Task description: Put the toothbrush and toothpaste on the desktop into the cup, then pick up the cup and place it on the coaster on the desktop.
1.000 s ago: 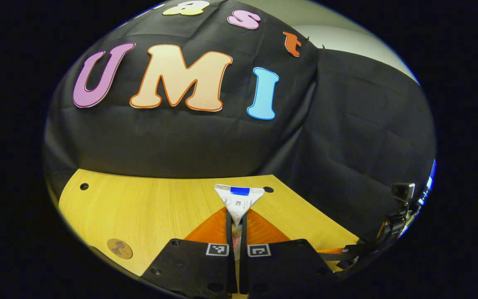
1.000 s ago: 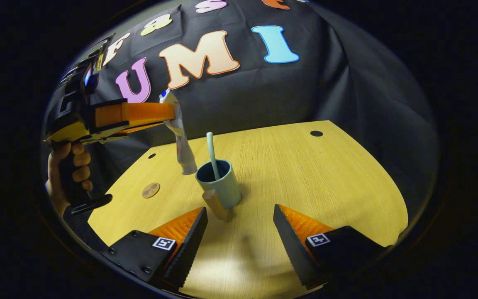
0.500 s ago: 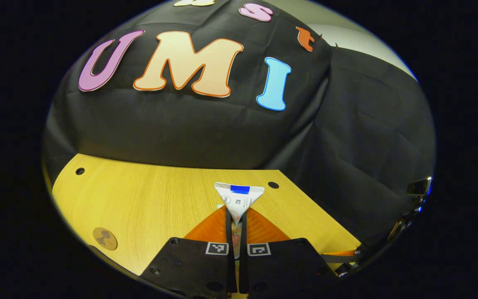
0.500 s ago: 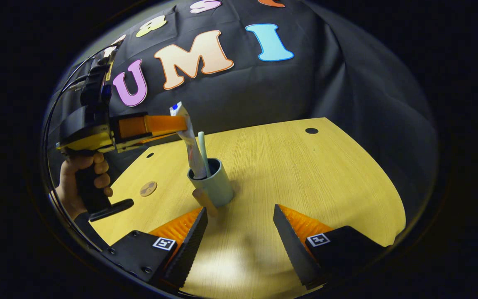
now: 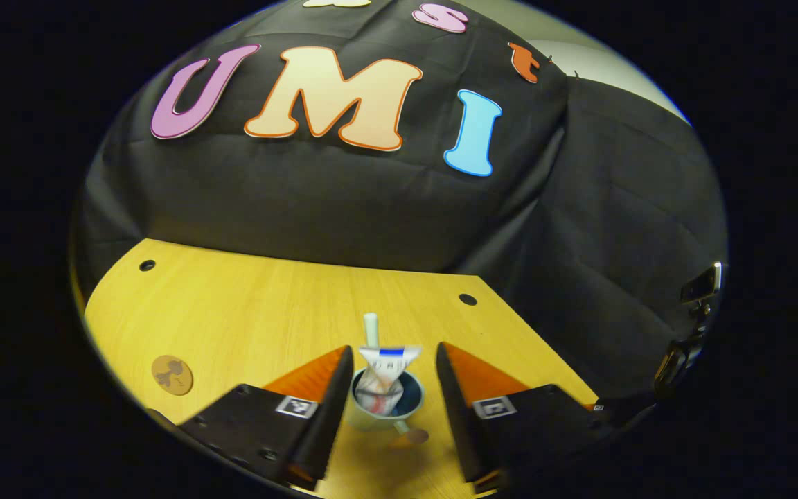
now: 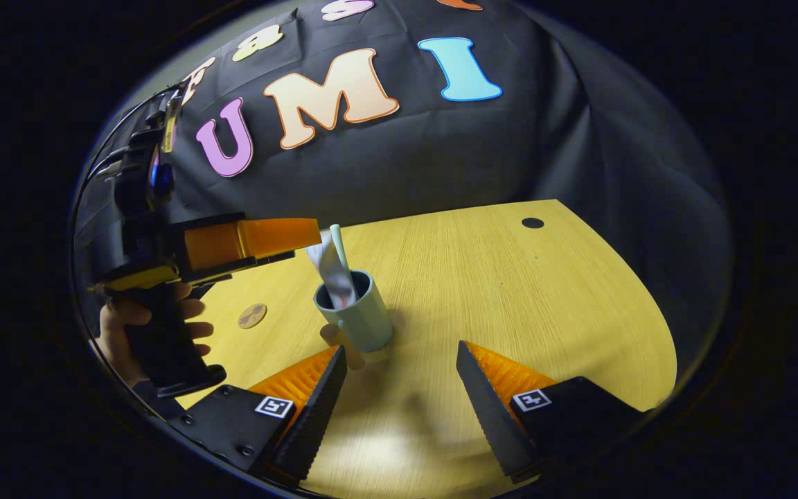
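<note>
Two items now stand in the cup [image 6: 356, 315]: the toothpaste [image 6: 333, 267] leans tail-up against the rim beside the toothbrush [image 6: 338, 244], and the cup sits mid-bench [image 6: 510, 291], well apart from the coaster [image 6: 252, 316] off to its left. Your left tongs [image 5: 388, 378] are spread apart, one finger either side of the cup's mouth and clear of the tube. Lift them straight up so neither finger catches the tail and tips the cup. Your right tongs [image 6: 402, 381] gape wide, low over the bench just short of the cup. Your hand [image 6: 129, 326] grips the left tool's handle from below, with its fingers reaching level above the rim.
</note>
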The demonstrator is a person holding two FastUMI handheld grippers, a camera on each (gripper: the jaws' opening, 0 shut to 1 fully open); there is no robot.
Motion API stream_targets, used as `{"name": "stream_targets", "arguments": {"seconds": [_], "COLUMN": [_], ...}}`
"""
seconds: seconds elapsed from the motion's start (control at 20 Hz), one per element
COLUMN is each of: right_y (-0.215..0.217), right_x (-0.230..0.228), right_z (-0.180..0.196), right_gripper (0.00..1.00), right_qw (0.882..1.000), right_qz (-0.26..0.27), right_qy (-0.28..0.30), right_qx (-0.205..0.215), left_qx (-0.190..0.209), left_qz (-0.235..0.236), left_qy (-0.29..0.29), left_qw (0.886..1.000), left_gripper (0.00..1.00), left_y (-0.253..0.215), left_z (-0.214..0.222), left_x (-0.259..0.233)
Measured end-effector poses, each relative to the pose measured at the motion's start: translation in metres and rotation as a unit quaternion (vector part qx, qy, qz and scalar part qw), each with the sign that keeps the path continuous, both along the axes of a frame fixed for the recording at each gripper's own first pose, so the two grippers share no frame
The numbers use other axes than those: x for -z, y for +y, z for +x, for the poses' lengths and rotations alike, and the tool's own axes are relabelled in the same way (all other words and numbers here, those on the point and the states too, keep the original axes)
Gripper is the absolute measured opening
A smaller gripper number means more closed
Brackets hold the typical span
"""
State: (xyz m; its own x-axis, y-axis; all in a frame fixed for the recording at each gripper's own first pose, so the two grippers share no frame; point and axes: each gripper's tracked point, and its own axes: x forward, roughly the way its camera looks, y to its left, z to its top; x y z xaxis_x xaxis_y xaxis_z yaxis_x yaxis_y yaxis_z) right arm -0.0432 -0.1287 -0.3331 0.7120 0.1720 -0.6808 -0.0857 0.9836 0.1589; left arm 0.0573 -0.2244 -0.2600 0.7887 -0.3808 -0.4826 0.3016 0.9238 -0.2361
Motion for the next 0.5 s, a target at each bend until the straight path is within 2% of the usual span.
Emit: {"name": "stream_targets", "arguments": {"seconds": [0.1,0.35,0.4,0.45,0.5], "right_y": [0.002,0.024,0.029,0.032,0.036], "right_x": [-0.001,-0.003,-0.002,0.001,0.003], "right_z": [0.006,0.022,0.024,0.024,0.025], "right_gripper": [0.99,0.98,0.94,0.99,0.99], "right_qw": [1.0,0.998,0.997,0.996,0.995], "right_qz": [0.005,0.009,0.007,0.002,0.0], "right_qy": [0.005,0.038,0.051,0.069,0.085], "right_qx": [-0.004,-0.042,-0.052,-0.058,-0.06], "left_qx": [-0.01,-0.045,-0.052,-0.056,-0.057], "left_qz": [0.02,0.047,0.054,0.062,0.072], "left_qy": [-0.009,-0.034,-0.044,-0.054,-0.061], "left_qw": [1.0,0.997,0.996,0.995,0.994], "left_gripper": [0.96,0.96,0.95,0.95,0.95], "left_y": [0.008,0.045,0.054,0.063,0.073], "left_z": [-0.004,-0.015,-0.016,-0.018,-0.02], "left_x": [0.0,-0.014,-0.019,-0.023,-0.026]}}
